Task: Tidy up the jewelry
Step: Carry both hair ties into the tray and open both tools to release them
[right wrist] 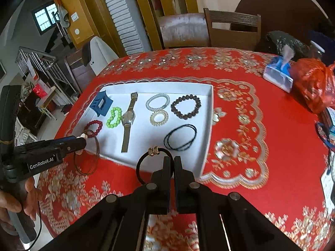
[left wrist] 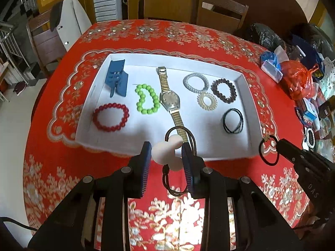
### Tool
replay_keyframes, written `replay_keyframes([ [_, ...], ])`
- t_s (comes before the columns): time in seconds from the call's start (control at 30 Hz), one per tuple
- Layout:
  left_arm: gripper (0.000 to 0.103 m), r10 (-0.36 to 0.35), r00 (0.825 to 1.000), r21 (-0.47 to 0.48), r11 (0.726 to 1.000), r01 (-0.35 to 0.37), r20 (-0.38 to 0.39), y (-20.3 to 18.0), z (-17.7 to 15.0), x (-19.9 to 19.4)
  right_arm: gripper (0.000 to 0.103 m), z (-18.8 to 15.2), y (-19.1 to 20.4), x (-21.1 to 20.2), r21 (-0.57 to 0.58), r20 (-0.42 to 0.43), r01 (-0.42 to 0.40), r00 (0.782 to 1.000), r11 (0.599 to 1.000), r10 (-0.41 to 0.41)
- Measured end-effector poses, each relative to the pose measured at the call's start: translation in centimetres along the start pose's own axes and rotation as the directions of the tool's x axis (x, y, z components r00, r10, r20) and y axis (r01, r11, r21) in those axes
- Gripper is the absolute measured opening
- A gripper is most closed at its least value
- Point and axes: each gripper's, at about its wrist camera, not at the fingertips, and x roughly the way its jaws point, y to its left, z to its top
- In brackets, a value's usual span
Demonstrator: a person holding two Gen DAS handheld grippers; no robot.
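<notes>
A white tray (left wrist: 249,96) on the red tablecloth holds a blue hair claw (left wrist: 117,79), a red bead bracelet (left wrist: 111,116), a green bead bracelet (left wrist: 146,99), a wristwatch (left wrist: 169,99), a clear spiral tie (left wrist: 195,82), a yellow spiral tie (left wrist: 206,101), a dark bead bracelet (left wrist: 223,91) and black elastic ties (left wrist: 232,120). My left gripper (left wrist: 166,159) is shut on a brown hair tie with white bow (left wrist: 167,153), held over the tray's near edge. My right gripper (right wrist: 172,163) is shut on a black hair tie with gold charm (right wrist: 153,151), near the tray's near-right corner.
Plastic bags, a tissue pack (right wrist: 278,74) and small boxes clutter the table's right side. Wooden chairs (right wrist: 232,30) stand behind the table. The table's left edge drops to the floor by a stair rail (right wrist: 41,67).
</notes>
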Motion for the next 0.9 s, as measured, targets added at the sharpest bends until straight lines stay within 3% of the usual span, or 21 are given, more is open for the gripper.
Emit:
replay_keyframes([
  [0.53, 0.028, 0.012, 0.995, -0.018, 1.0, -0.013, -0.097, 2.5, 2.8, 6.0, 0.003, 2.6, 1.4, 8.7, 0.01, -0.121, -0.012, 0.993, 1.0, 0.013],
  [0.9, 0.028, 0.006, 0.991, -0.04, 0.999, -0.011, -0.131, 3.6, 3.4, 8.0, 0.002, 3.1, 1.4, 11.4, 0.026, -0.165, 0.003, 0.986, 1.0, 0.001],
])
